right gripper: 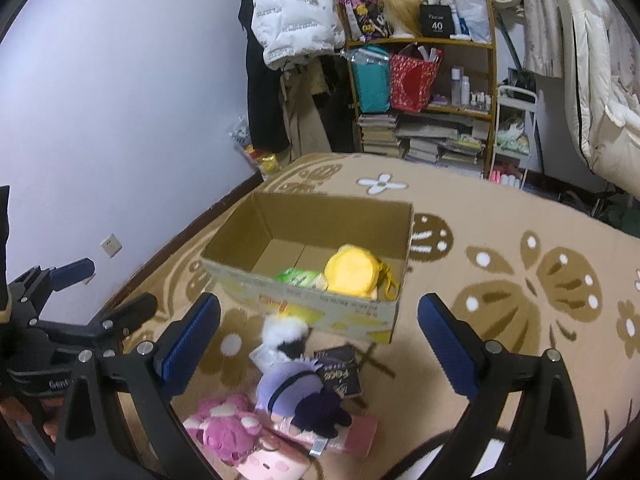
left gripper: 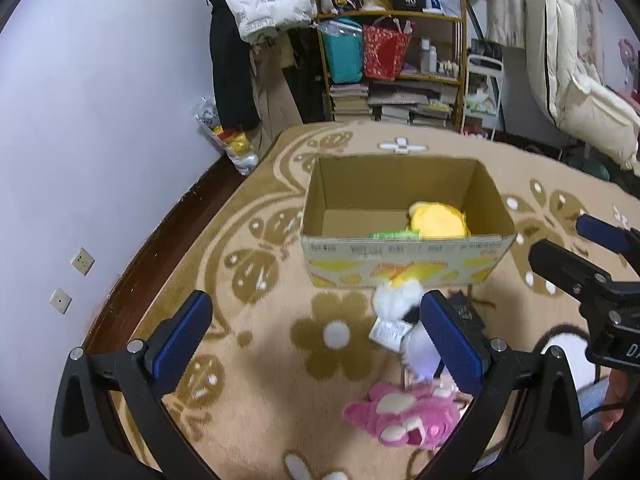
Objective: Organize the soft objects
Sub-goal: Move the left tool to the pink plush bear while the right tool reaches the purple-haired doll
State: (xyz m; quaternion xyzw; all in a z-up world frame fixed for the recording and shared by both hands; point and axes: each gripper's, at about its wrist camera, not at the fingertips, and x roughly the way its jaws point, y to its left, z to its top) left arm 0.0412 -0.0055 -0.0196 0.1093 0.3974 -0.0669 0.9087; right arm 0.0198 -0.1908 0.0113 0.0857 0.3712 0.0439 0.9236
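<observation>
So the open brown cardboard box sits on the tan carpet with brown flower and butterfly patterns, and that's the landmark here. Inside it, toward its right end, there's a round yellow plush toy with a green packet just beside it on the left. Right in front of the box's near wall lies a fluffy white and black plush. A bit nearer than that is a purple-haired plush doll in dark clothes, next to a small dark booklet. Nearest of all from the box is the pink bear plush, beside a pale pink round-faced plush.

Both grippers hover over that pile, well short of the box. The left gripper is spread wide, holding nothing, and the right gripper is spread wide too, also empty. Behind the box stands a wooden shelf stacked with books and bags.
</observation>
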